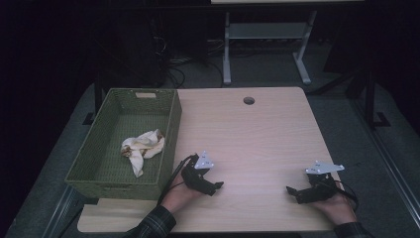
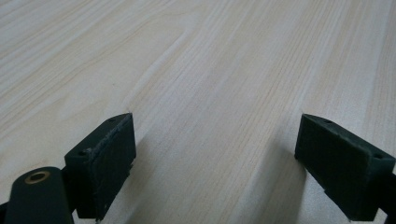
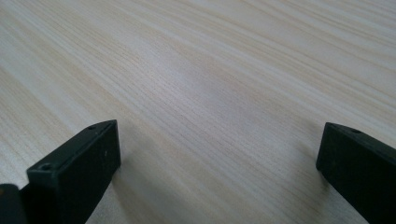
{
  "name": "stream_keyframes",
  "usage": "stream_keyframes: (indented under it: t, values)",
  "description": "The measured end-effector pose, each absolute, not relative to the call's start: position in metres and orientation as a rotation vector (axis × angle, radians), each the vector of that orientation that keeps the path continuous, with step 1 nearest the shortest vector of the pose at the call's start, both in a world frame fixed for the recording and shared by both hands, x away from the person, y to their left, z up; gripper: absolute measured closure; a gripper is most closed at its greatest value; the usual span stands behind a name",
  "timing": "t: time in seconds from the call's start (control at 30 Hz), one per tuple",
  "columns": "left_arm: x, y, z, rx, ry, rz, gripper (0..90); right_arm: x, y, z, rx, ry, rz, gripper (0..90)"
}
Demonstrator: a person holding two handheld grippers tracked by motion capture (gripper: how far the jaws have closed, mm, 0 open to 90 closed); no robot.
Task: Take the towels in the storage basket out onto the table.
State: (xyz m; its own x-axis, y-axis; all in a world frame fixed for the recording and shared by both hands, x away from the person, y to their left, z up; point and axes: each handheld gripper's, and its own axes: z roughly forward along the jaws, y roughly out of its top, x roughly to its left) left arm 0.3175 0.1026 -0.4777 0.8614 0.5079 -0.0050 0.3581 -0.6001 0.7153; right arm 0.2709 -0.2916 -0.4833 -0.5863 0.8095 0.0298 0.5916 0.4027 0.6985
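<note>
Lying crumpled inside the green basket [image 1: 168,124], toward its near right corner, is the cloth [image 1: 142,147], a cream piece with brownish patches, bunched into soft folds with one tail trailing toward the basket's near wall. It is the thing nearest the hands, so I take it as the work in hand.

The left gripper [image 1: 210,187] rests low over the worktop [image 1: 257,134] just outside the basket's right wall, near its front corner; its jaws stand wide apart with nothing between them, bare wood grain showing in the gap in the left gripper view [image 2: 212,158]. The right gripper [image 1: 296,192] sits well away from the basket, near the worktop's front right edge, its jaws likewise spread wide and empty over plain wood in the right gripper view [image 3: 217,163].

By my judgement the cloth will be light, limp and easy to deform: it should not slip much between the pads, but it will sag and unfold once lifted, and a loose tail could catch on the woven wall. The best hold looks to be the thick raised bunch in the middle, pinched from above, rather than the thin trailing end.
</note>
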Motion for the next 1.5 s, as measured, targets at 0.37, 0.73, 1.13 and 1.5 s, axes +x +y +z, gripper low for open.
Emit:
stream_keyframes:
  t: [0.37,0.73,1.13,1.5]
  values:
    - [0.317,0.104,-0.470,2.299,0.641,0.247,12.7,0.271,-0.291,-0.483,1.225,2.353,0.979,0.0]
    - [0.317,0.107,-0.456,2.276,0.655,0.265,12.7,0.270,-0.292,-0.483,1.218,2.352,0.977,0.0]
    - [0.321,0.108,-0.448,2.280,0.682,0.255,12.7,0.270,-0.292,-0.483,1.217,2.352,0.976,0.0]
    - [0.323,0.110,-0.436,2.262,0.696,0.252,12.7,0.270,-0.292,-0.483,1.222,2.351,0.976,0.0]
